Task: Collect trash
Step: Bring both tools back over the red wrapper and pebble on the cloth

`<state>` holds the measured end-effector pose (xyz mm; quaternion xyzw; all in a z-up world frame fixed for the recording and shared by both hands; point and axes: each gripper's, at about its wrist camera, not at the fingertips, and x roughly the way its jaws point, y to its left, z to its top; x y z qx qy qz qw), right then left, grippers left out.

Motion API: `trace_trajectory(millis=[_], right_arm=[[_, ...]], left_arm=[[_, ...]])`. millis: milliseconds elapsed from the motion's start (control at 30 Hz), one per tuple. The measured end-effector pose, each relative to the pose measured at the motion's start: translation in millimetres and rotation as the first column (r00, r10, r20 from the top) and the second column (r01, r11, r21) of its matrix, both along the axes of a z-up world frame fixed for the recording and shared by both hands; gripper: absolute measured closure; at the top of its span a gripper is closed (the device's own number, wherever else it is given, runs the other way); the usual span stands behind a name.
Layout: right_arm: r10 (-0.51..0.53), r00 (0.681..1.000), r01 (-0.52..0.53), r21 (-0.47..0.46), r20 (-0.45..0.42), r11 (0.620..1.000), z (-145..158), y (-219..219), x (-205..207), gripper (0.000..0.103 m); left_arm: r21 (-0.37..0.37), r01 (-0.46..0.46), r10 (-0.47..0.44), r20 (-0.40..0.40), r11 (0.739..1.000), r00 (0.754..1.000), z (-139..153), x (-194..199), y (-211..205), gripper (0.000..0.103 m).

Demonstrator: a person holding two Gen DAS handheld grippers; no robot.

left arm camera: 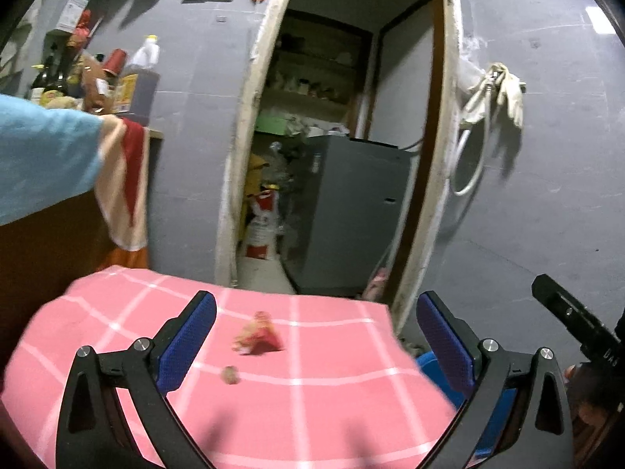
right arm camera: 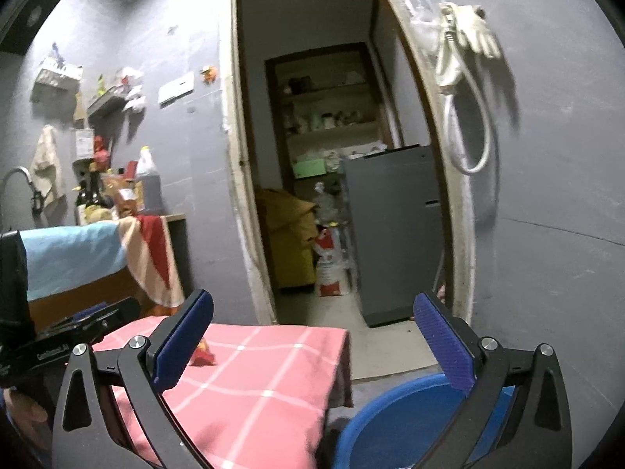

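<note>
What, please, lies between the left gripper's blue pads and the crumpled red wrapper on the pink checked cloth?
In the left wrist view, only bare pink checked cloth separates the open left gripper from the crumpled red wrapper.

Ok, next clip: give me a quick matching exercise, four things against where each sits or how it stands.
Things:
1. red crumpled wrapper
2. blue bin
3. pale gloves
4. left claw

Places or states:
A. hanging on the wall right of the doorway
B. jaws wide apart, empty
C. on the pink checked cloth
D. on the floor beside the table

Pairs: 1-C, 2-D, 3-A, 4-B
</note>
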<state>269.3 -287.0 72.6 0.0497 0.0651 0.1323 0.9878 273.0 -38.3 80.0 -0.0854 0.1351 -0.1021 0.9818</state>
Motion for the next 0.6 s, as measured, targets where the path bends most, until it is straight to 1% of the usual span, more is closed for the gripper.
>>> trace_trajectory(millis=[167, 367, 500, 600], right_arm=[[0.049, 0.998, -0.050, -0.022, -0.033, 0.998, -6.9, 25.4, 7.5, 0.000], [0.102, 0.991, -0.109, -0.066, -0.090, 0.992, -19.9, 58.2, 20.3, 0.000], [0.112, 0.983, -0.128, -0.109, -0.145, 0.986, -32.2, 78.0, 30.5, 0.000], [0.118, 0.975, -0.141, -0.109, -0.190, 0.984, -43.0, 87.2, 38.5, 0.000]], left_arm=[[0.018, -0.045, 0.046, -0.044, 0.999, 0.998, -11.6, 0.1, 25.4, 0.002], [0.029, -0.070, 0.073, -0.130, 0.997, 0.989, -27.5, 3.0, 50.8, 0.003], [0.052, -0.083, 0.092, -0.219, 0.995, 0.971, -40.8, 10.3, 61.5, 0.002], [0.075, -0.090, 0.107, -0.274, 0.993, 0.956, -52.1, 15.1, 66.1, 0.003]])
